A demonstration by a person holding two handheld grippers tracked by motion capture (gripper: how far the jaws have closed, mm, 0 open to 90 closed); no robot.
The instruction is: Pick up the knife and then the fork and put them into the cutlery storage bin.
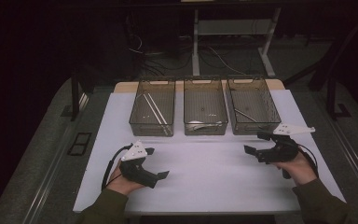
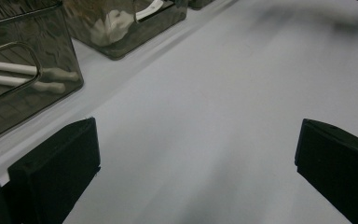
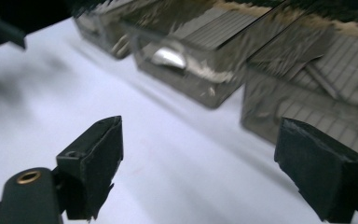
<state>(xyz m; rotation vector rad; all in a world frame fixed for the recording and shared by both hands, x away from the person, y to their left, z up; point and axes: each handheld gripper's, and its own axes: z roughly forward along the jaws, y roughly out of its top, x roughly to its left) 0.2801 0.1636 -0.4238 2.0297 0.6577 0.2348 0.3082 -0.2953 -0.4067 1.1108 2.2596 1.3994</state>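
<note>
Three smoky see-through bins stand in a row at the back of the white mat [image 1: 205, 177]. The left bin [image 1: 151, 127] holds long white sticks [image 1: 157, 111]. In the middle bin [image 1: 205, 128] lies something white, and a grey utensil [image 1: 245, 114] rests in the right bin [image 1: 256, 125]. My left gripper [image 1: 157, 163] lies low over the mat in front of the left bin, open with nothing between its jaws [image 2: 196, 163]. In front of the right bin my right gripper [image 1: 255, 143] points left, also open and empty [image 3: 200, 163].
A wooden board edge [image 1: 121, 86] shows behind the bins. Grey floor, table legs and cables lie beyond the table. The mat's front edge [image 1: 186, 209] runs just before the person's sleeves. In the right gripper view, the other gripper shows at the top left corner [image 3: 2, 28].
</note>
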